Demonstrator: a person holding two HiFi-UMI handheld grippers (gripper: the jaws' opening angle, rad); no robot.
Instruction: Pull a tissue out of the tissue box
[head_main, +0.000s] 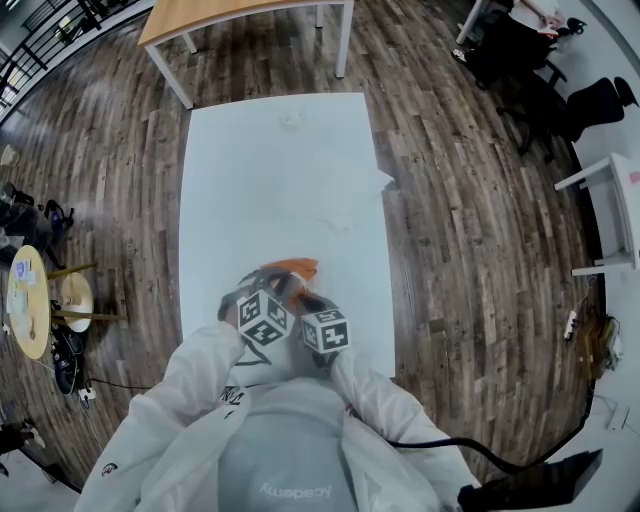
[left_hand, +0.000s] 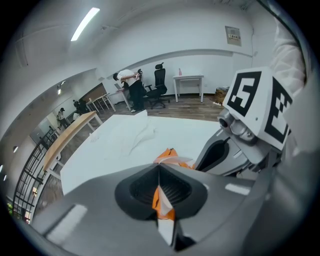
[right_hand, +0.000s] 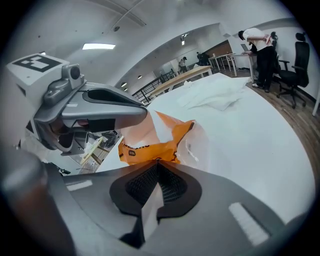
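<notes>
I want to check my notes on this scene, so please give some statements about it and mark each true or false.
The left gripper is shut on the orange tissue pack. True.
The right gripper is wide open. False: its jaws are closed on a white sheet.
The table is white. True.
The pack lies on the floor. False: it is above the table, between the grippers.
Farther away on the table lie loose tissues. True.

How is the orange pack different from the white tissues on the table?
The orange pack is bright; the white tissues nearly match the table. The left gripper pinches the pack, the right gripper a pale sheet beside it; the tissues lie loose, farther off. Both look crumpled.
</notes>
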